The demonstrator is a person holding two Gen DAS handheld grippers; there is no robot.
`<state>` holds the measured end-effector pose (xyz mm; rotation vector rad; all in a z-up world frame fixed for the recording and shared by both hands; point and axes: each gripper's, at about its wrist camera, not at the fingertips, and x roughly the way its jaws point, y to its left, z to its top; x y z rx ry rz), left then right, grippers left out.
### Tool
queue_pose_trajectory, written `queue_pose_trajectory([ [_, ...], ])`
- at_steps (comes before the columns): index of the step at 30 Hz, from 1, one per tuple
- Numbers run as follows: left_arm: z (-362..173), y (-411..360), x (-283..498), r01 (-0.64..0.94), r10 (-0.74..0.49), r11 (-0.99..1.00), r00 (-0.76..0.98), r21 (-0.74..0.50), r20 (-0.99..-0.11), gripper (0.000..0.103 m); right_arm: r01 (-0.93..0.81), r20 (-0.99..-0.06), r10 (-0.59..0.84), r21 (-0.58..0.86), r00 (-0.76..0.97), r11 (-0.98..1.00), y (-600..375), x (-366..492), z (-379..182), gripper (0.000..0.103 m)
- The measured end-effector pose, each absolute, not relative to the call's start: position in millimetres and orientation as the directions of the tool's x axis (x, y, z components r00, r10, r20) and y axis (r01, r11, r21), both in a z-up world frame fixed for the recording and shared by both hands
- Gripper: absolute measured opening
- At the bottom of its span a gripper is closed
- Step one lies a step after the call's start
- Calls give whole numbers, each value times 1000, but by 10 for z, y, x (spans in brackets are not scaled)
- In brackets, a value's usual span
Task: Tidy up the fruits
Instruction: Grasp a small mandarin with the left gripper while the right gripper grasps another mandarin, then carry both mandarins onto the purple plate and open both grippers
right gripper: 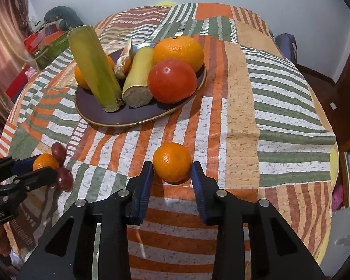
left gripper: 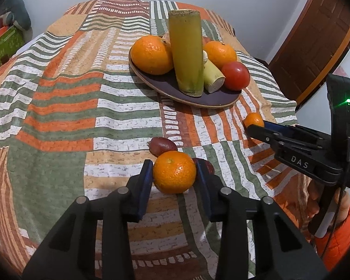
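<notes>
A dark plate (left gripper: 212, 100) (right gripper: 119, 116) on the patterned cloth holds two oranges, a red tomato (left gripper: 236, 75) (right gripper: 172, 81) and two sugarcane pieces (left gripper: 187, 51) (right gripper: 94, 67). My left gripper (left gripper: 174, 169) (right gripper: 38, 166) has its blue pads against both sides of an orange (left gripper: 174, 172) (right gripper: 44, 161) that rests on the cloth. Two dark red fruits (left gripper: 162, 146) (right gripper: 64, 178) lie beside it. My right gripper (right gripper: 172, 169) (left gripper: 253, 126) is open around a second orange (right gripper: 172, 162) (left gripper: 253, 119) on the cloth, with small gaps at both pads.
The table edge curves away on all sides. Boxes and a grey cushion (right gripper: 63, 16) sit beyond the far left edge. A wooden door (left gripper: 315, 39) stands at the right. The person's orange sleeve (left gripper: 338, 231) is at the lower right.
</notes>
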<state>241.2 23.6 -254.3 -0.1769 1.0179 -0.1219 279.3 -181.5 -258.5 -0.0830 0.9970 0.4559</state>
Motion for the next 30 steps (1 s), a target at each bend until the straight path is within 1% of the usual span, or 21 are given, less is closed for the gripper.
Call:
queue_pose_trajectory([
  [7,-2375,284,2383,13,-171,980,555,-197,-814,37,-426,-800,332,107,499,898,-1774,2682,-2406,31],
  [19,-1949,350,2510,22,-152,984,638,-179,-755,37,-441,-747,378,126,547,889,-1746,2668,-2133,31],
  [25,-1871,370,2660,26,-155,983,658,-183,-737,37,-444,-722,400,143,564,885,-1712,2732,-2052,31],
  [30,-1918,361,2828,34,-161,982,653,-184,-740,37,-447,-721,407,149,562,882,-1660,2817,-2087,31],
])
